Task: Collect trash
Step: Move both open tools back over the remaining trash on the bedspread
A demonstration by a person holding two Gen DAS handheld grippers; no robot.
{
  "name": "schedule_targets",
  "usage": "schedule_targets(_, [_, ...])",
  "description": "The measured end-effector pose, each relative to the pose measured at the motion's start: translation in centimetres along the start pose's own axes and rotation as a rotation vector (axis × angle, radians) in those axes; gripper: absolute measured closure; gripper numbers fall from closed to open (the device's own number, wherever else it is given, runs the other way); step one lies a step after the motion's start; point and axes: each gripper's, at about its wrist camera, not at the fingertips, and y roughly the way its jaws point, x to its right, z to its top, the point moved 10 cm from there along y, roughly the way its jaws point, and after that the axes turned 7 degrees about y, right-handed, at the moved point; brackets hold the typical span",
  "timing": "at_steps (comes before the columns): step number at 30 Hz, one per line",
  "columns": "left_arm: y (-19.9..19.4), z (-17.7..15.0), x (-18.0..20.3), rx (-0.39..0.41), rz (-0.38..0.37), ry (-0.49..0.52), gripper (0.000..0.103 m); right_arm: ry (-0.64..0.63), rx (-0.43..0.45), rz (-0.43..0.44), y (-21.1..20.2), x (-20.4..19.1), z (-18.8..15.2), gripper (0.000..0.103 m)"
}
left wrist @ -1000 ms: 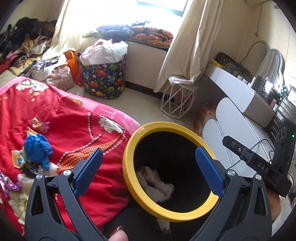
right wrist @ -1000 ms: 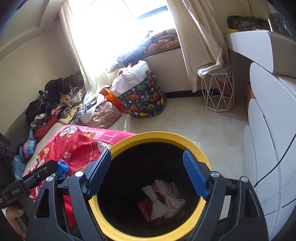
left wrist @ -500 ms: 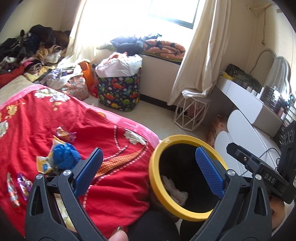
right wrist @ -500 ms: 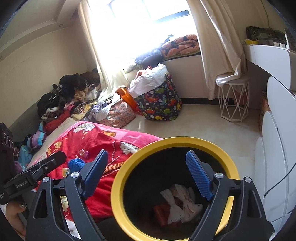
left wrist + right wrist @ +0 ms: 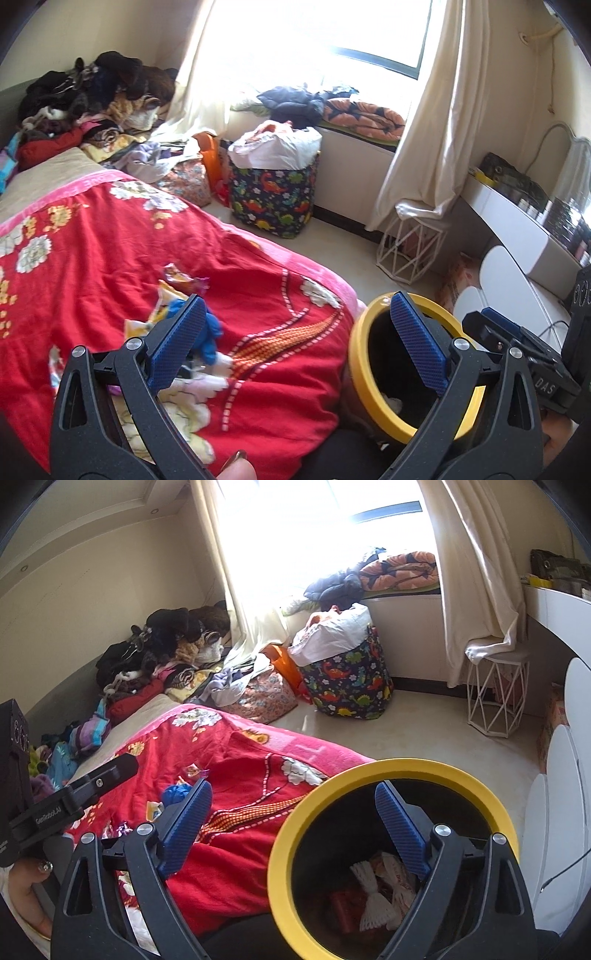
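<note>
Through the left wrist view, our left gripper [image 5: 295,341] stands wide with nothing between its blue ribbed pads [image 5: 177,341]. Just beyond its left finger a crumpled blue wrapper [image 5: 211,334] lies on the red flowered bed cover [image 5: 110,258], with a yellow snack packet [image 5: 164,299] touching it and a small purple-and-orange candy wrapper [image 5: 184,277] a little farther ahead. Behind the right finger stands the round black waste bin with a yellow rim [image 5: 360,363], beside the bed's edge; a scrap of white paper shows inside.

Through the right wrist view, our right gripper [image 5: 293,830] is also spread wide and empty; its jaws have just been opening further. The yellow-rimmed bin [image 5: 284,853] sits under its right finger, holding white crumpled papers [image 5: 376,893] and a red packet [image 5: 341,908]. Ahead of the left finger, the blue wrapper [image 5: 175,794] and the candy wrapper [image 5: 195,771] rest on the red cover [image 5: 240,760]. The left gripper [image 5: 122,770] reaches in from the left, well apart.
</note>
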Motion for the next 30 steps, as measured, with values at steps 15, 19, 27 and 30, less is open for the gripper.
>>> schedule_targets(15, [-1.3, 0.3, -6.8, 0.027, 0.100, -0.068, 0.011, -0.148, -0.072, 0.122, 4.3, -8.7, -1.0, 0.015])
schedule_targets(19, [-1.7, 0.1, -9.1, 0.028, 0.135, -0.088, 0.011, -0.182, -0.093, 0.149, 5.5, -10.7, -1.5, 0.015])
schedule_targets(27, [-3.0, -0.9, -14.4, 0.023, 0.219, -0.142, 0.011, -0.229, -0.142, 0.178, 8.2, -13.9, -2.3, 0.015])
schedule_targets(30, [-3.4, -1.5, -16.3, 0.015, 0.250, -0.165, 0.011, -0.246, -0.161, 0.180, 9.3, -14.5, -2.8, 0.015])
